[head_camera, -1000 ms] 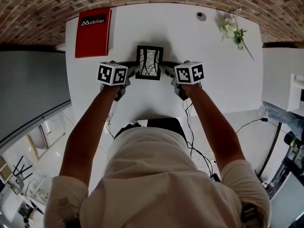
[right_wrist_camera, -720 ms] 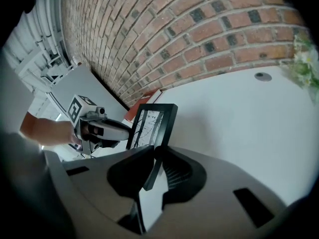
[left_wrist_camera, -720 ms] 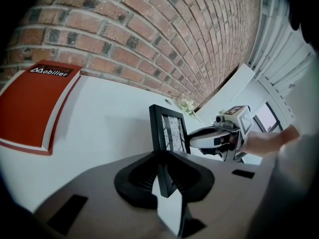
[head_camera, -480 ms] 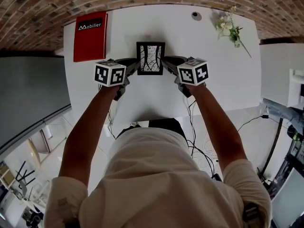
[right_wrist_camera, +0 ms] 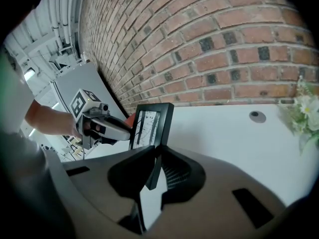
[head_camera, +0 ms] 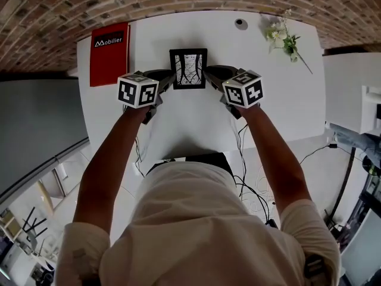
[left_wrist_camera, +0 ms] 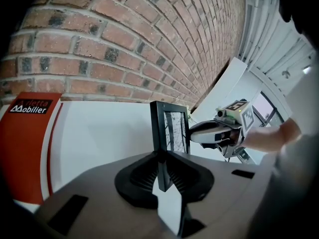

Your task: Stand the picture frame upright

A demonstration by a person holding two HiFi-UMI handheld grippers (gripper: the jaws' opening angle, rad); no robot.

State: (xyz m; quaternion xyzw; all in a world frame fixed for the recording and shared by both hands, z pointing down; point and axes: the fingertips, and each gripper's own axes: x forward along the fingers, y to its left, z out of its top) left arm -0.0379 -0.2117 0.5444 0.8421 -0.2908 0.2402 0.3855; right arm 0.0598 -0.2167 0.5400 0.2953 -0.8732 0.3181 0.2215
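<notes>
A black picture frame (head_camera: 189,68) with a branch drawing stands near upright on the white table (head_camera: 268,100), its glass facing me. My left gripper (head_camera: 169,79) holds the frame's left edge and my right gripper (head_camera: 208,74) its right edge. In the left gripper view, the frame (left_wrist_camera: 171,131) has its edge between the pads of my left gripper (left_wrist_camera: 160,171), whose jaws are closing on it. My right gripper (right_wrist_camera: 155,166) pinches the other edge of the frame (right_wrist_camera: 152,125) in the right gripper view.
A red book (head_camera: 109,53) lies flat at the table's far left. A sprig of white flowers (head_camera: 284,37) lies at the far right, with a round cable grommet (head_camera: 240,24) near it. A brick wall (left_wrist_camera: 124,44) runs right behind the table.
Both grippers and the frame between them have shifted a little farther from me, toward the wall. The frame now stands slightly more upright.
</notes>
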